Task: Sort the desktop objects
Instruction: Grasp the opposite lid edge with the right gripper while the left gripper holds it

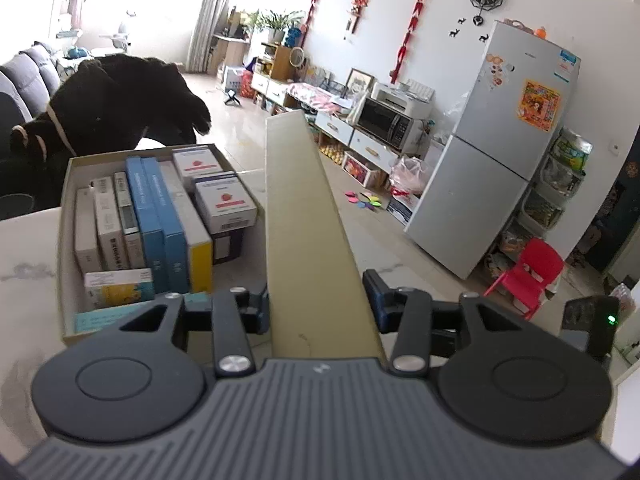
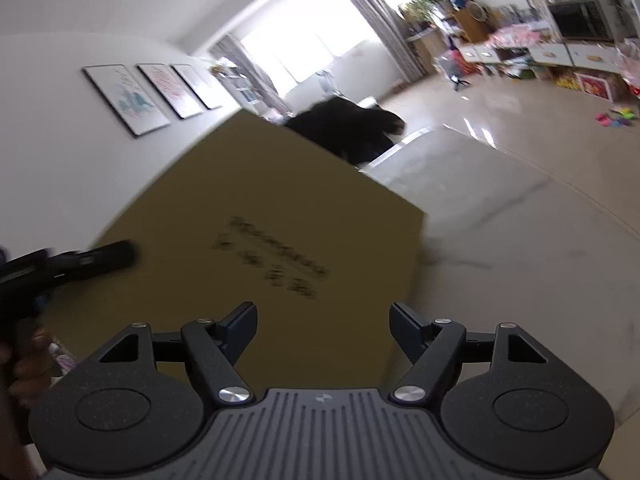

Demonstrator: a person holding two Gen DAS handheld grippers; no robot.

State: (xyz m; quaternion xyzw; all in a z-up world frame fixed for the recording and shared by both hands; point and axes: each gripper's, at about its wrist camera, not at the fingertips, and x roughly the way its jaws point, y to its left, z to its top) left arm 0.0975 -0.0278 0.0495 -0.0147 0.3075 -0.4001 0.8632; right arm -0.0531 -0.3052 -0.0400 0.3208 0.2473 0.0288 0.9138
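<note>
A flat tan cardboard lid [image 1: 304, 216] stands on edge in the left wrist view, running away from me. My left gripper [image 1: 318, 300] is shut on its near end, one pad on each side. To its left an open cardboard box [image 1: 67, 208] sits on the white marble table [image 1: 24, 264], packed with several small medicine-style cartons [image 1: 160, 216]. In the blurred right wrist view the lid's broad printed face [image 2: 280, 232] fills the middle. My right gripper [image 2: 324, 320] hovers over that face, open, with nothing between its fingers. The left gripper's dark finger [image 2: 100, 258] lies on the lid's left edge.
A person's hand [image 2: 28, 364] shows at the lower left. A black furry shape [image 1: 120, 100] lies over a seat behind the table. Beyond the table edge are bare floor, a silver fridge [image 1: 488, 160], a red child's chair [image 1: 528, 276] and low cabinets with a microwave [image 1: 384, 122].
</note>
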